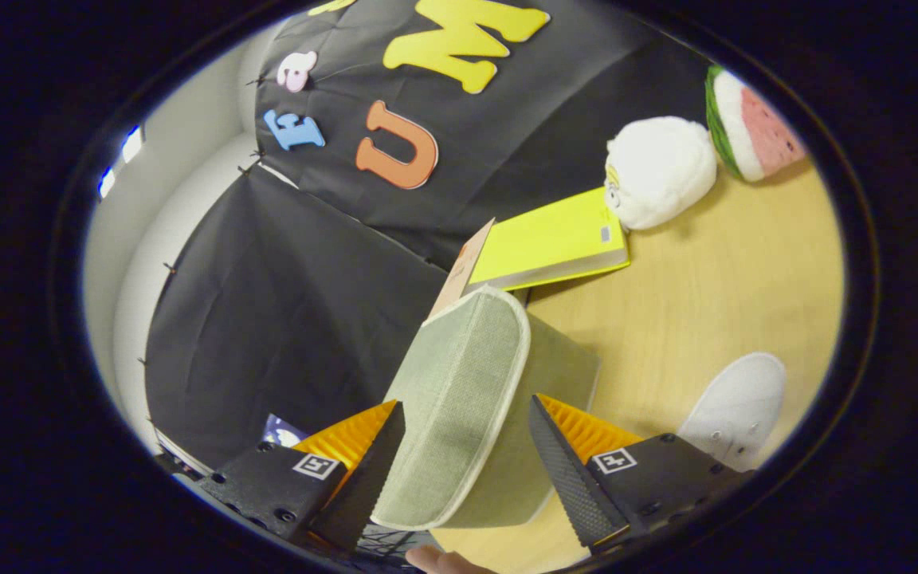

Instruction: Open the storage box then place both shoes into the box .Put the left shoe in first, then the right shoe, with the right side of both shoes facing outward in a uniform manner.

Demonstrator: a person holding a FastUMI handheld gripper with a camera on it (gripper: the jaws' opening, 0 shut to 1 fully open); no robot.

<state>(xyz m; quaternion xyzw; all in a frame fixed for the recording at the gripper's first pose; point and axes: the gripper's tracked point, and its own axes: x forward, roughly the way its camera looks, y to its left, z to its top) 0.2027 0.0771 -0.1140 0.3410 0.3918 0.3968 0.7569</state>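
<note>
Fabric, sage-green with pale piping: storage box [499, 399], soft-sided, standing on the wooden table [714, 287] near its edge against the booth's black cloth wall; its lid [459, 399] sits between the fingers of the gripper [467, 438]. Fingers spread, one to either side of the lid; whether either pad touches the cloth cannot be told, and no clamping is evident. Handling, as judged: light, limp, apt to buckle or slide if pushed; best taken at the piped rim of the lid, where the seam gives some stiffness. White shoe [734, 406], canvas-like with eyelets, lies on the table just beyond the right finger, beside the box; likely light and pliable, with the heel collar a fair hold. Second shoe not located. Yellow book [555, 239] lies beyond the box, with a white plush toy [658, 171] touching its far corner and a watermelon-slice plush [750, 123] just beside that.
</note>
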